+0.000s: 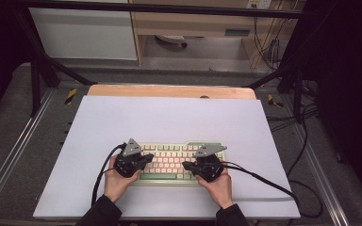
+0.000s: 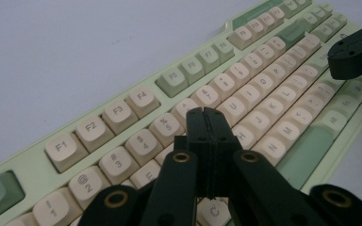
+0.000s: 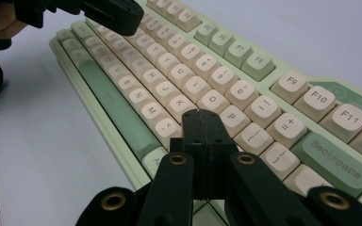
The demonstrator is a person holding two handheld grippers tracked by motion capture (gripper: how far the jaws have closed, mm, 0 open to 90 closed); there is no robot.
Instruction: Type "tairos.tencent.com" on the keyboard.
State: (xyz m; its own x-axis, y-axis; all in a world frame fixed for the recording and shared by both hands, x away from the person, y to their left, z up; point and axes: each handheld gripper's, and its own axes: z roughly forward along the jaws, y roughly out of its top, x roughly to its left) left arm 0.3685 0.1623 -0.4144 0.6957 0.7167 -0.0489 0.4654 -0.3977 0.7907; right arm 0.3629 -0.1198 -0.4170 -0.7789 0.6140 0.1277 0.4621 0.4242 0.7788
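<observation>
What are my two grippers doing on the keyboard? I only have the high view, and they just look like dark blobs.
Observer: The left gripper has its jaws pressed together, tip above the T and Y keys.
Operator: And the right one?
Observer: The right gripper is also shut, tip near the L key.
Operator: Is either holding anything?
Observer: No, nothing sits between either pair of jaws.
Operator: What's printed on the big green key at the right end?
Observer: Backspace, on the keyboard.
</observation>
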